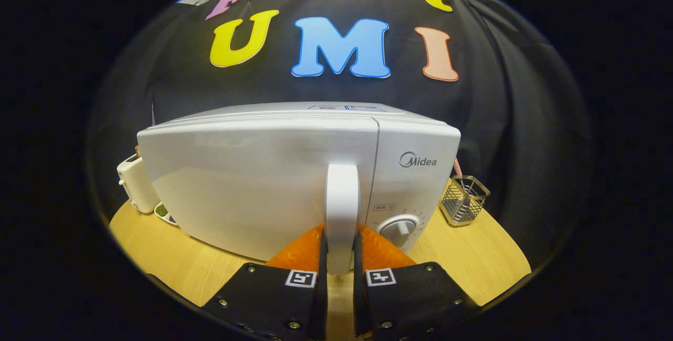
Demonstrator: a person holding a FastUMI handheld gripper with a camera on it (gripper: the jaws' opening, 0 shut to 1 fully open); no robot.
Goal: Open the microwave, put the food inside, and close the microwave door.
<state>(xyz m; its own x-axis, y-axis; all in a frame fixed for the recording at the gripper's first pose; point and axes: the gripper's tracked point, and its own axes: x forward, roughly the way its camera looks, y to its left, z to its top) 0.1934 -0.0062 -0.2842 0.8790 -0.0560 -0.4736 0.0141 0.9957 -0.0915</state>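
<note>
A white microwave (294, 173) stands on the wooden table (173, 257), its door closed. A tall white door handle (342, 199) runs down the door's right side, beside the control panel with a round dial (400, 225). My gripper (340, 257) has its two fingers pressed on either side of the lower part of that handle. A plate or piece of food (163, 210) peeks out behind the microwave's left corner, mostly hidden.
A white toaster (134, 183) sits to the left of the microwave. A wire mesh holder (465, 200) stands on the table to the right of it. The black cloth wall hangs close behind.
</note>
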